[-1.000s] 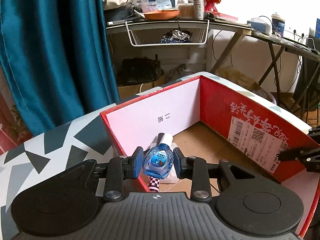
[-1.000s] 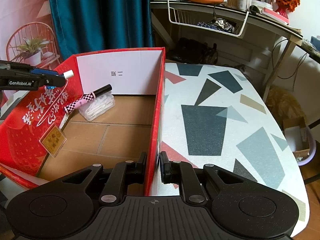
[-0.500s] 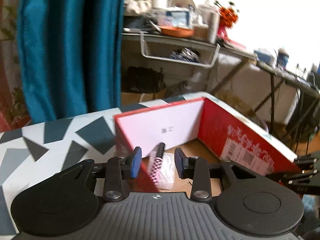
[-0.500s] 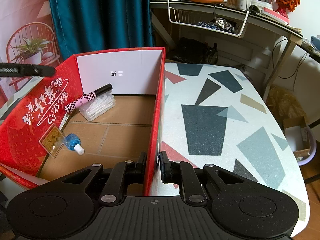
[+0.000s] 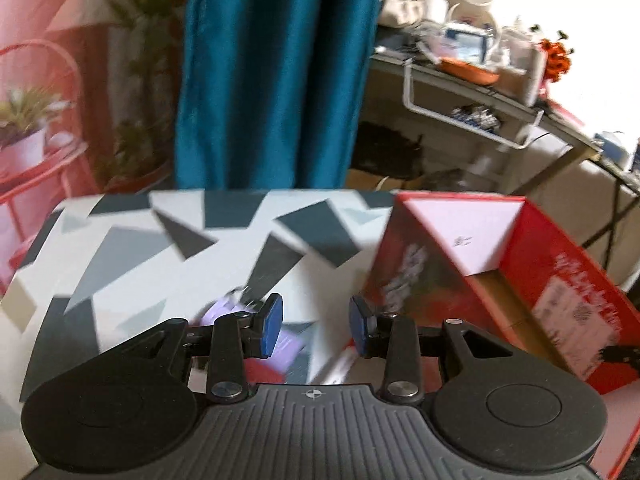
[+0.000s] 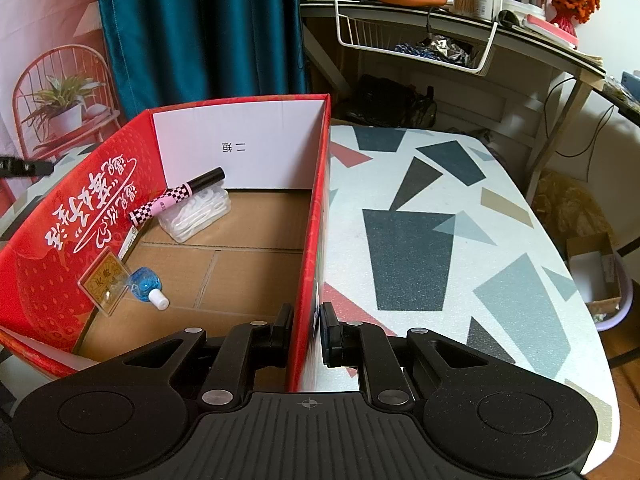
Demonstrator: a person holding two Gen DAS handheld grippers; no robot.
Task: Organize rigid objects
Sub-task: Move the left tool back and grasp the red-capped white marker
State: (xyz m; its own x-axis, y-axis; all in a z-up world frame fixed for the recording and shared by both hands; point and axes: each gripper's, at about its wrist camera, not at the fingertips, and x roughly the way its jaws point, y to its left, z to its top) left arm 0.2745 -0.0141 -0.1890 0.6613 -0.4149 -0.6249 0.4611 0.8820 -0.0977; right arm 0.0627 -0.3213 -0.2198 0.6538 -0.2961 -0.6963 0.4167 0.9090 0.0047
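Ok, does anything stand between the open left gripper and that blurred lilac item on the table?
Nothing visible does. The left gripper hangs empty over the patterned table, and the lilac item lies just by its left finger, too blurred to name. The red box stands off to the right.

Both black grippers have ribbed housings, round side discs, silver screws; the left gripper's fingers (image 5: 272, 322) carry blue pads.

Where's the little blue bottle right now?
In the right wrist view, the blue bottle lies on the red box floor, near-left, beside the gold card.
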